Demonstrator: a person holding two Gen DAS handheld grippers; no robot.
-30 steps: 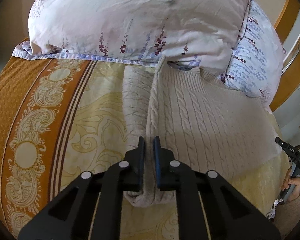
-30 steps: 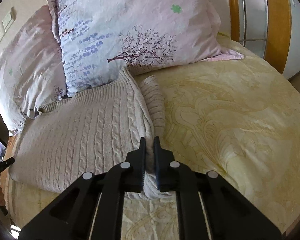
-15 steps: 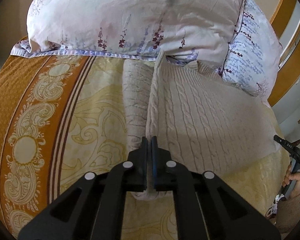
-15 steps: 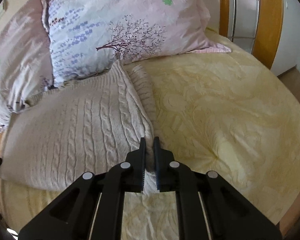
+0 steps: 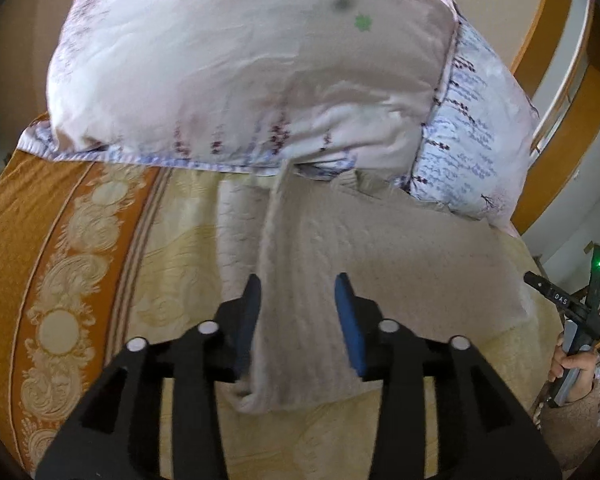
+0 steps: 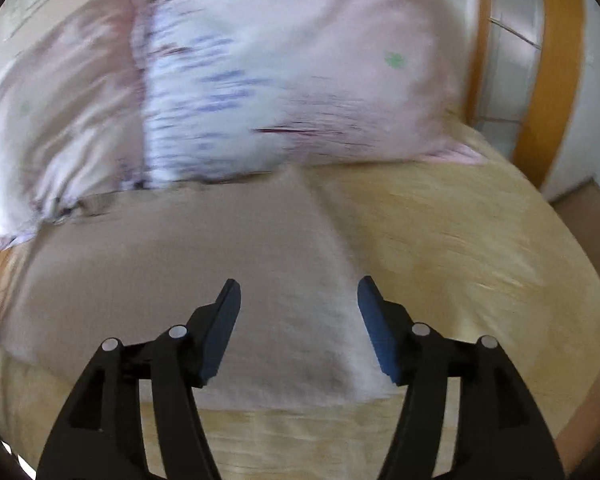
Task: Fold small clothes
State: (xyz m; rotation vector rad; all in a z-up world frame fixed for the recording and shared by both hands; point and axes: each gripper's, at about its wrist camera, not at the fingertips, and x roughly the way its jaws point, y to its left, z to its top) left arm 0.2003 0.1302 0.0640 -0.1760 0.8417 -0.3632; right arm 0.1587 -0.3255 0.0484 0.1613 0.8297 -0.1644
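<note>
A cream cable-knit sweater point(image 5: 380, 248) lies flat on the bed with its near side folded over. It also shows, blurred, in the right wrist view point(image 6: 172, 272). My left gripper point(image 5: 298, 300) is open, its fingers either side of the sweater's folded left edge near the hem. My right gripper point(image 6: 298, 300) is open above the sweater's right front corner, holding nothing.
Two floral pillows point(image 5: 240, 68) point(image 5: 472, 148) lean at the head of the bed, touching the sweater's collar end. The yellow bedspread point(image 6: 460, 264) has an orange patterned border point(image 5: 48, 280). A wooden bed frame point(image 6: 552, 64) stands at the right. The other hand and gripper point(image 5: 572, 328) show at right.
Both grippers have opened and let go of the sweater's folded edges. Both cameras have moved, blurring the views; the sweater now lies flat.
</note>
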